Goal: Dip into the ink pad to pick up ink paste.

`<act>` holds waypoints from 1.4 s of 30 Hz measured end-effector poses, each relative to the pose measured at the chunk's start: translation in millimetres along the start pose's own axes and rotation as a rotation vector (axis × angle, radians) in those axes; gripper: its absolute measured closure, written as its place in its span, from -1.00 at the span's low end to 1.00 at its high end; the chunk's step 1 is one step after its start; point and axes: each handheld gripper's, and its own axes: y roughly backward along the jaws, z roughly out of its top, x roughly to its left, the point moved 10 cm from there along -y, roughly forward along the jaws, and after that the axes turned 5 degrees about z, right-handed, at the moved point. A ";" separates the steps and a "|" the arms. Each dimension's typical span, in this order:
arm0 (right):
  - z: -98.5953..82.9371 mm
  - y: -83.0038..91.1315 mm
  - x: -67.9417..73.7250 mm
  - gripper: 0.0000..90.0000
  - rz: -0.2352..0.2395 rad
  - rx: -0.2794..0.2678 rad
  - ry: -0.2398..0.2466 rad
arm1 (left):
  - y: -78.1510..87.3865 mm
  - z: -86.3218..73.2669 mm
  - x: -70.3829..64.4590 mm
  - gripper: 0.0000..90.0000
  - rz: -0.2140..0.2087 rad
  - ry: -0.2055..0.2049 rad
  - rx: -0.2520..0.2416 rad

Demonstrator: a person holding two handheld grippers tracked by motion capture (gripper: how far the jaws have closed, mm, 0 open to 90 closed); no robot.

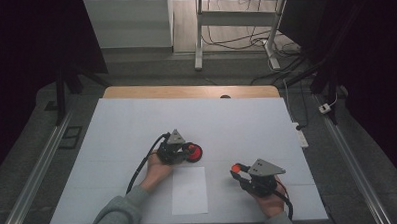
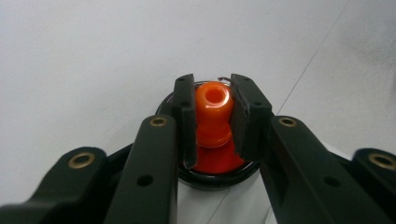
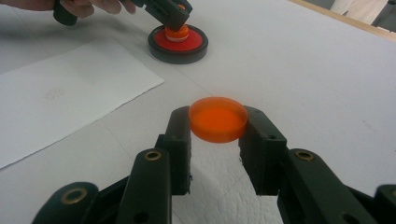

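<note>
A red disc with a black rim (image 1: 196, 153) lies on the white table top near the middle. An orange knob (image 2: 212, 105) with a hole in its top stands on the disc (image 2: 219, 164). My left gripper (image 2: 211, 93) is shut on that knob from both sides; in the high view the left gripper (image 1: 187, 151) reaches over the disc from the left. My right gripper (image 3: 218, 125) is shut on a shallow orange round cap (image 3: 218, 119) and holds it just above the table. From above, the right gripper (image 1: 235, 171) and cap (image 1: 235, 167) sit at the front right.
A white paper sheet (image 1: 189, 190) lies between the two hands at the front edge; its corner (image 3: 60, 93) is left of the cap. The white table cover (image 1: 136, 119) stretches back to a wooden edge (image 1: 191, 91). Desk legs and cables stand beyond it.
</note>
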 end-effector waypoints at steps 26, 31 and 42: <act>0.0 0.4 -0.2 0.44 0.001 0.002 -0.005 | 11.4 16.8 -0.5 0.61 0.001 -0.005 -0.090; 1.0 0.4 0.4 0.44 0.002 -0.004 -0.003 | 17.3 20.7 -2.1 0.60 -0.025 0.016 -0.099; 1.2 0.8 -0.5 0.44 0.006 -0.005 -0.004 | 29.9 23.1 -1.9 0.60 -0.043 0.040 -0.107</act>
